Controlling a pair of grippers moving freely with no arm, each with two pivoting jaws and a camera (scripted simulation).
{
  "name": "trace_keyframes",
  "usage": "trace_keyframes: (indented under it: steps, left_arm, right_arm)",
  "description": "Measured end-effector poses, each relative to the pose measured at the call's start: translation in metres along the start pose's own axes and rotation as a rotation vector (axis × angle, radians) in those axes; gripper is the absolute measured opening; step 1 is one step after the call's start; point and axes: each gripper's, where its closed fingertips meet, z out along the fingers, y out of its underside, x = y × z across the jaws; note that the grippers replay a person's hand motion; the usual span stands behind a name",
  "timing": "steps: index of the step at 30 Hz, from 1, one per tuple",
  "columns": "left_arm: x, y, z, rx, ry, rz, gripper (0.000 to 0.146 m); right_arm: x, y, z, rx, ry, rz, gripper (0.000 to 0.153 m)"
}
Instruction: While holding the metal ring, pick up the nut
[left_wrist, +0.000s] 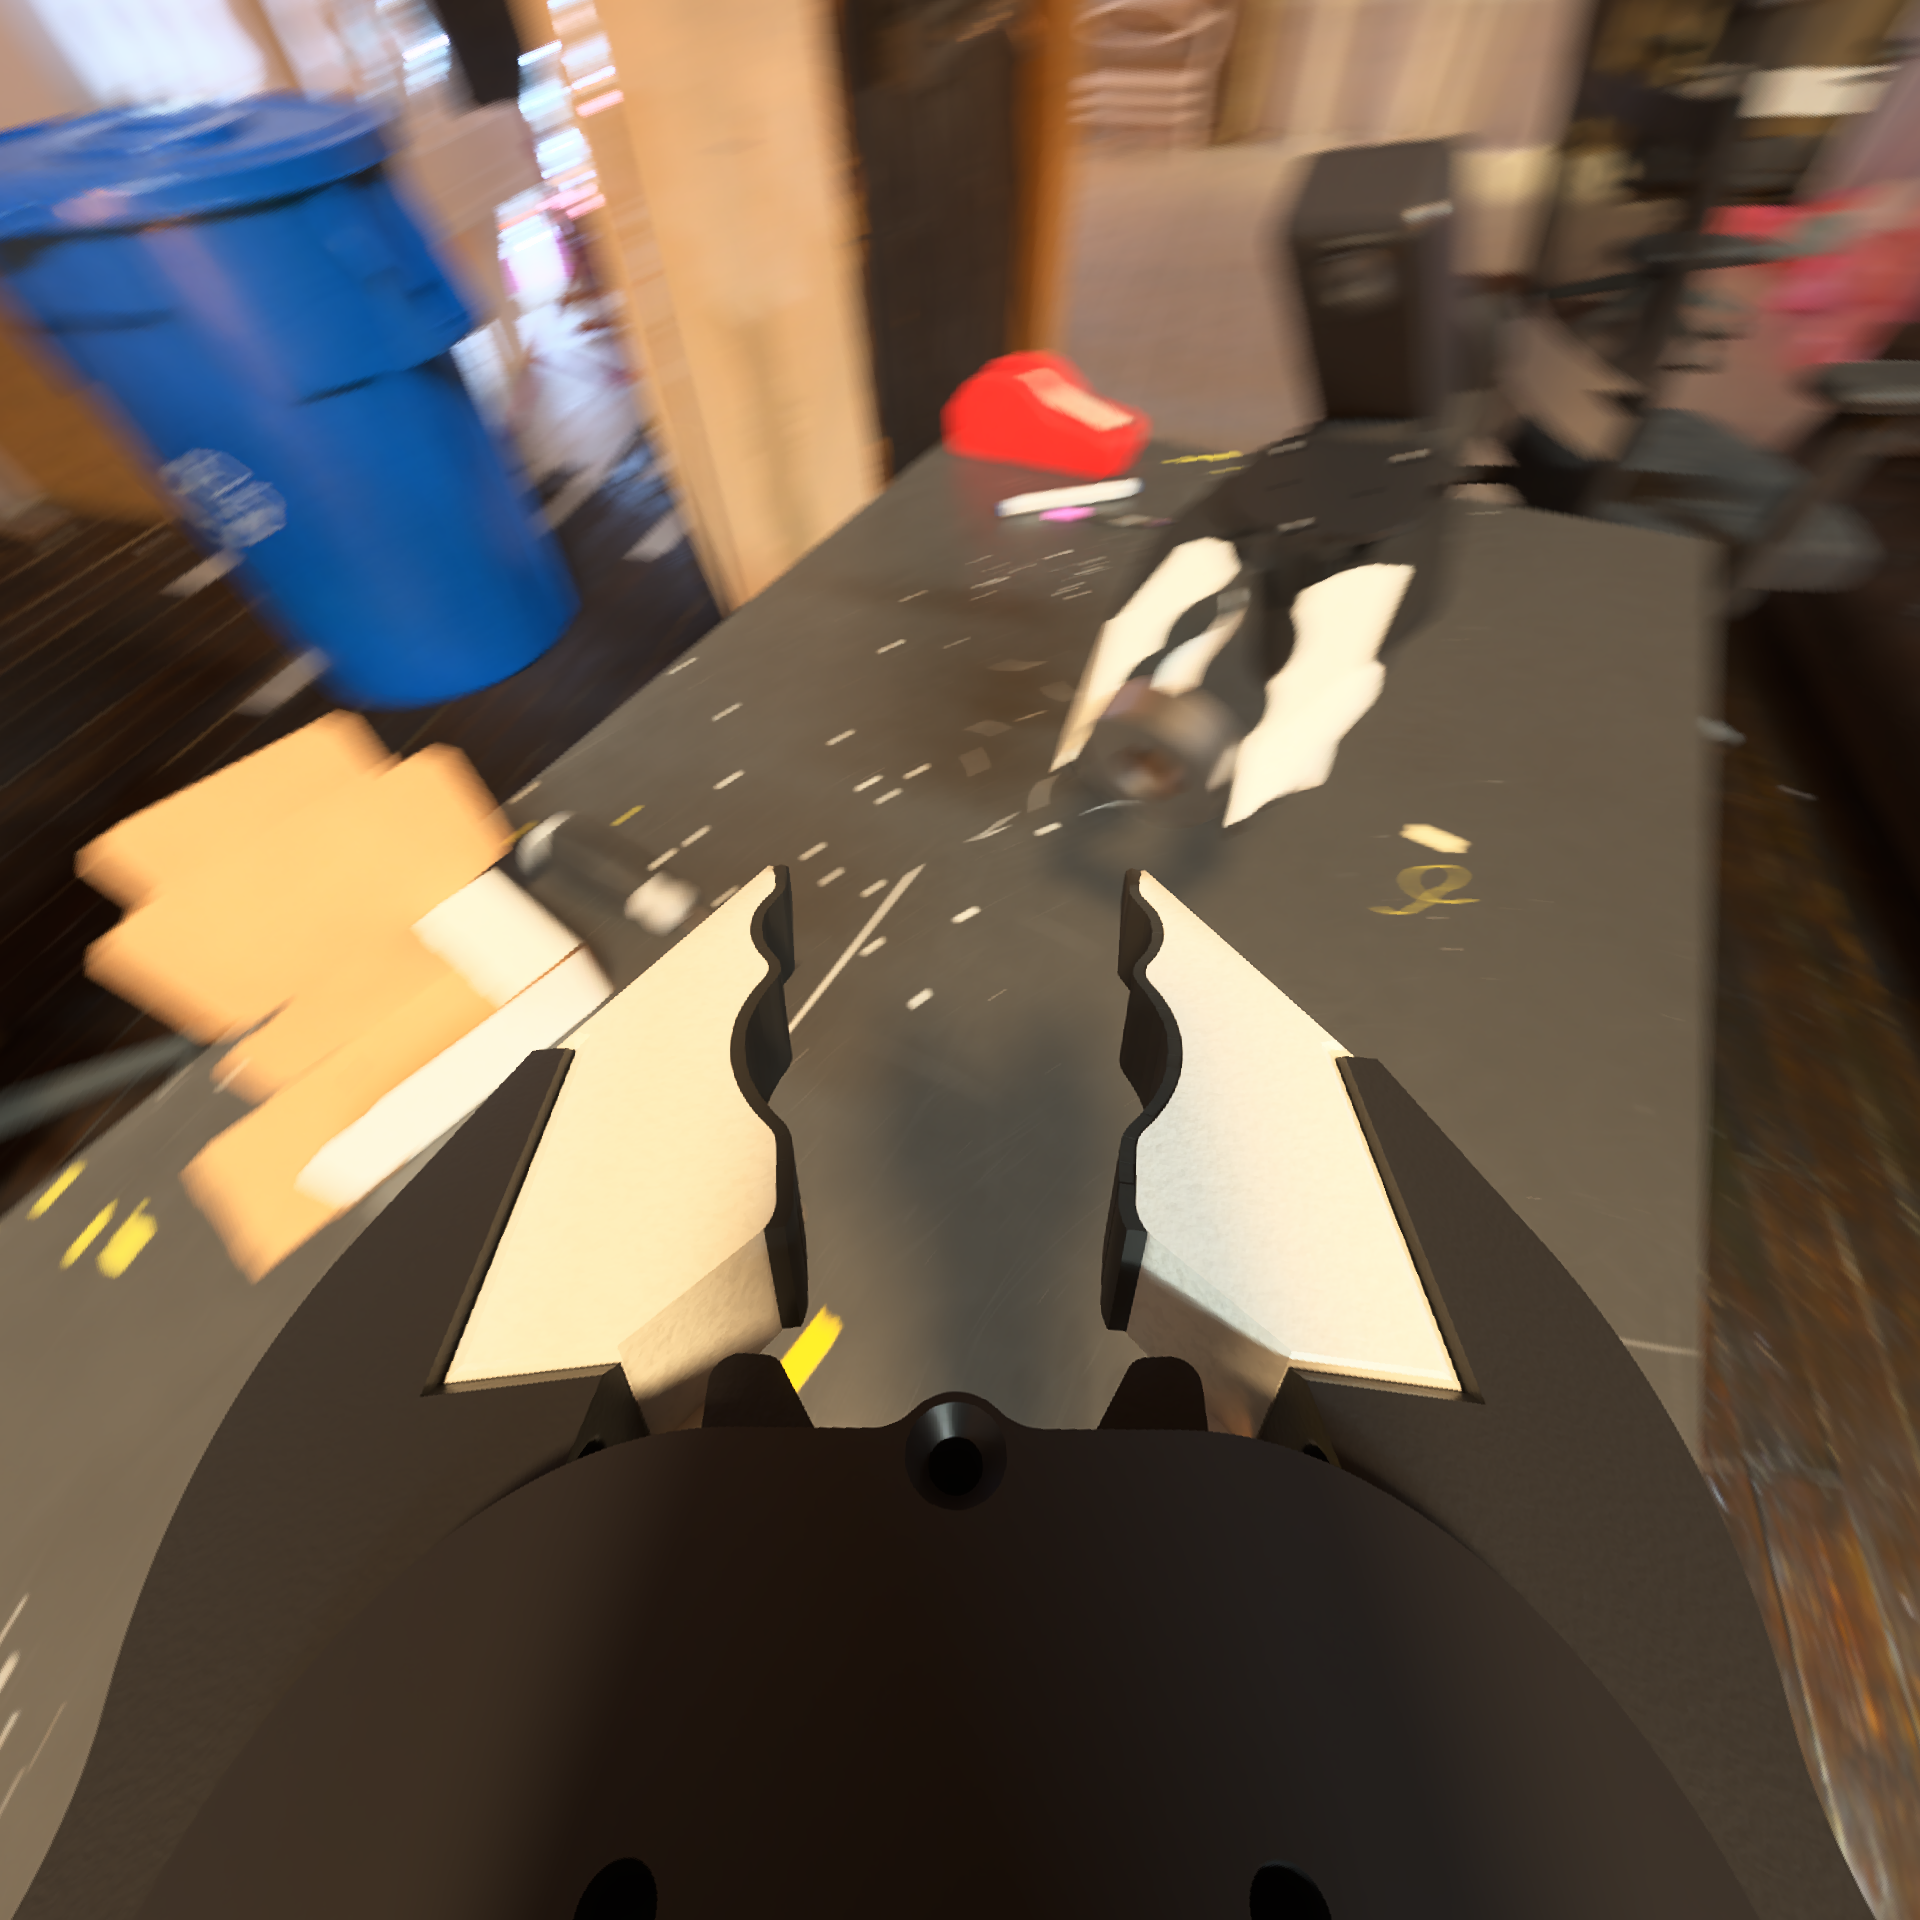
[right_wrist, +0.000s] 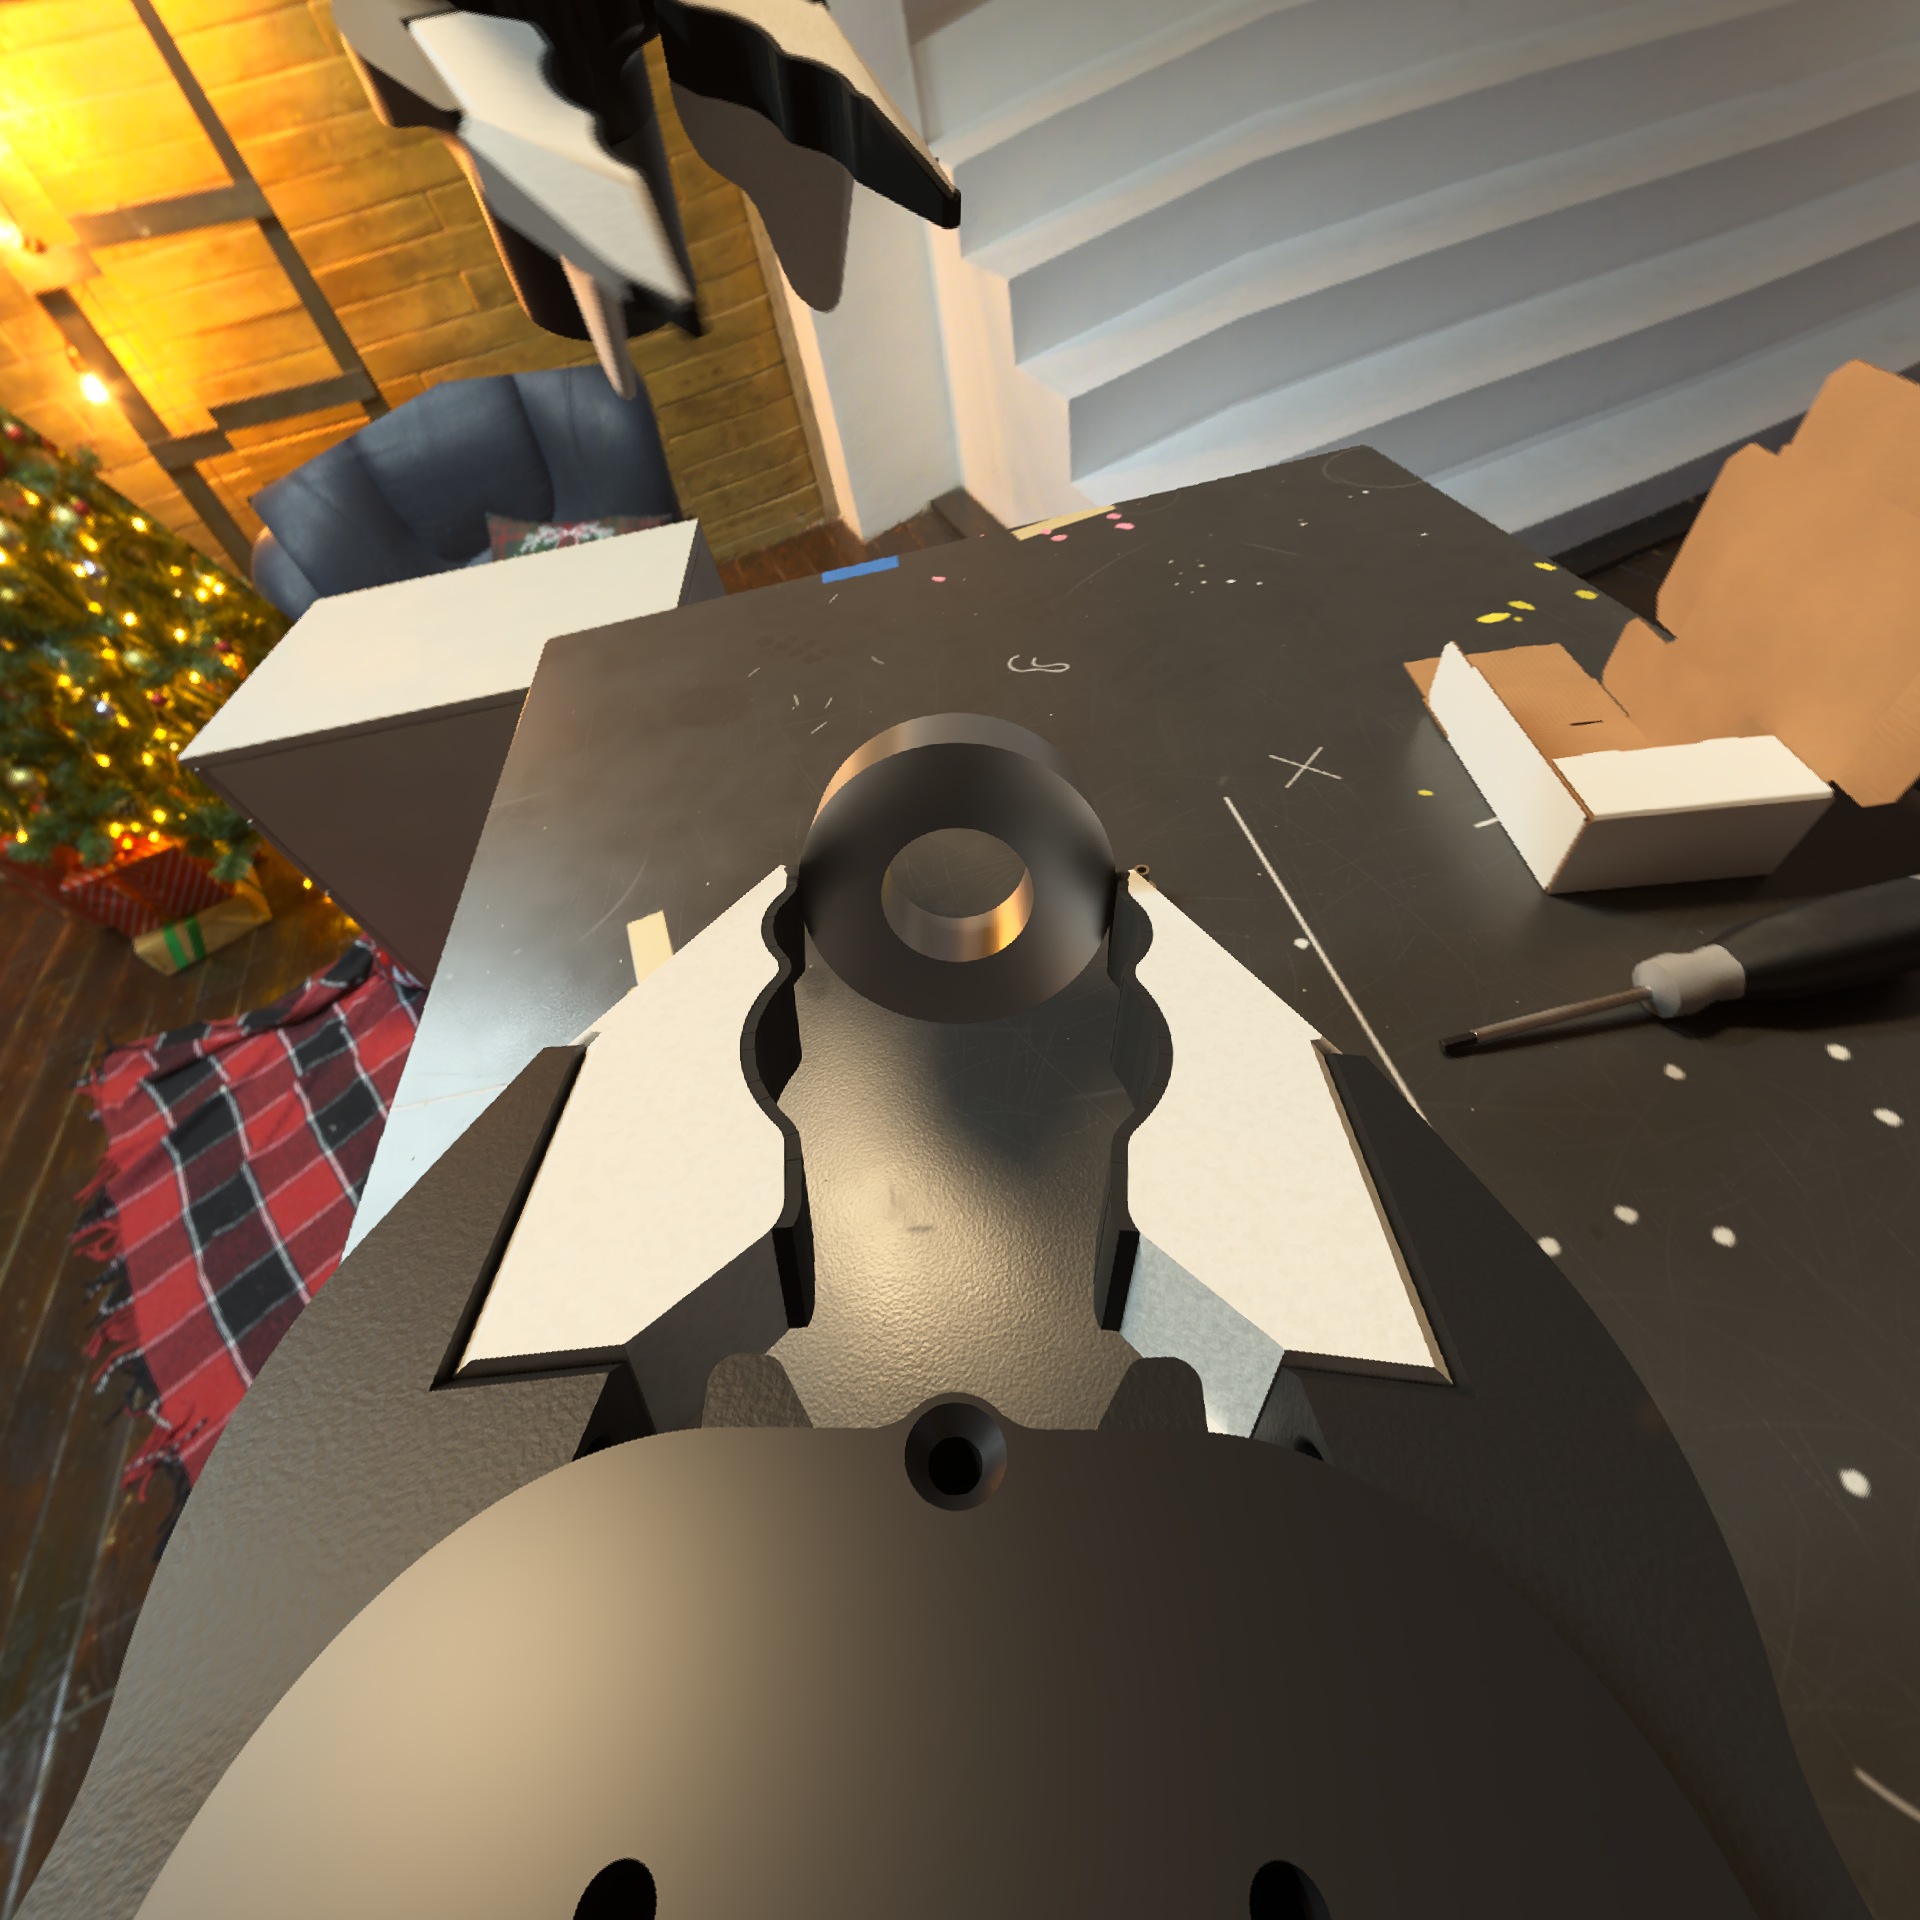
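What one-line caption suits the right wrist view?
Right tool grips a metal ring above a dark table, screwdriver alongside.

A brick wall (right_wrist: 343, 260) glows warmly behind a lit Christmas tree (right_wrist: 94, 665), blue armchair (right_wrist: 457, 468) and white stairs (right_wrist: 1455, 260).

No writing can be read. The dark table (right_wrist: 1351, 1143) bears only chalk scribbles, a cross and dots; the blue bin's (left_wrist: 312, 416) label is blurred.

Glossy smooth metal ring (right_wrist: 956, 873), matt scuffed dark table (right_wrist: 1195, 665), brown cardboard box (right_wrist: 1662, 790), woven plaid cloth (right_wrist: 239, 1132)
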Motion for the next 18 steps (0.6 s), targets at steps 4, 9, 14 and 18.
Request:
trace_keyframes:
  steps: [4, 9, 14, 18]
  left_arm:
    - [-0.099, 0.058, -0.083, -0.216, -0.492, -0.243, 0.055]
    - [-0.151, 0.157, -0.152, -0.448, -0.801, -0.707, 0.053]
    - [-0.171, 0.213, -0.145, -0.503, -0.892, -0.885, 0.052]
    - [-0.194, 0.244, -0.138, -0.569, -1.015, -0.914, 0.044]
  right_arm:
    - [0.007, 0.000, -0.007, 0.018, 0.034, 0.062, 0.059]
    - [0.014, 0.006, -0.005, 0.012, 0.056, 0.104, 0.059]
    - [0.013, 0.003, 0.000, 0.021, 0.051, 0.106, 0.059]
    - [0.010, 0.002, 0.003, 0.022, 0.033, 0.107, 0.059]
